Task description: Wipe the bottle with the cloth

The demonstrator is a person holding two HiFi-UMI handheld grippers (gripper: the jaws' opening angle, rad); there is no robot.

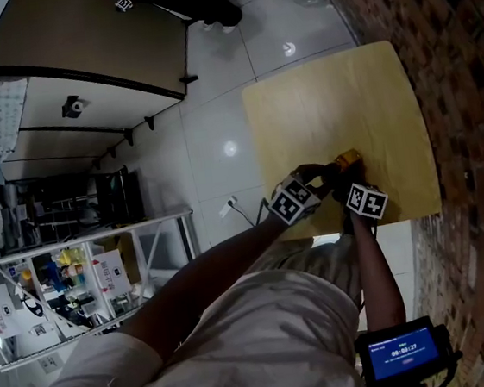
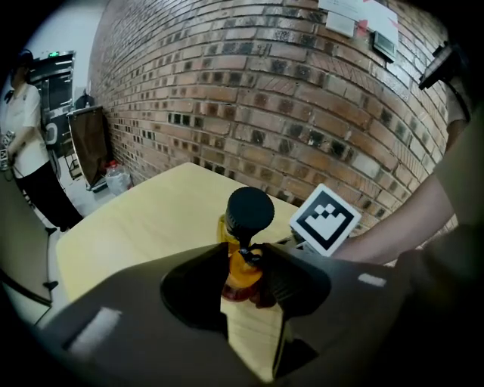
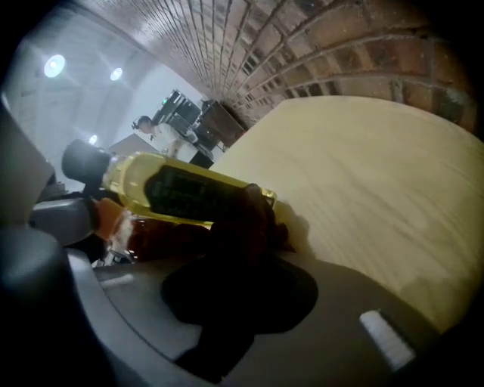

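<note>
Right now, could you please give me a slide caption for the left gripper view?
Left claw clamps the neck of a black-capped yellow bottle, with a wooden table and brick wall behind.

The table stands with the brick wall along its right side. The bottle stands on the table near its front edge, between the 2 grippers. The left gripper clasps its neck just under the cap. From the right, the right gripper pinches the cloth against the bottle's side
</note>
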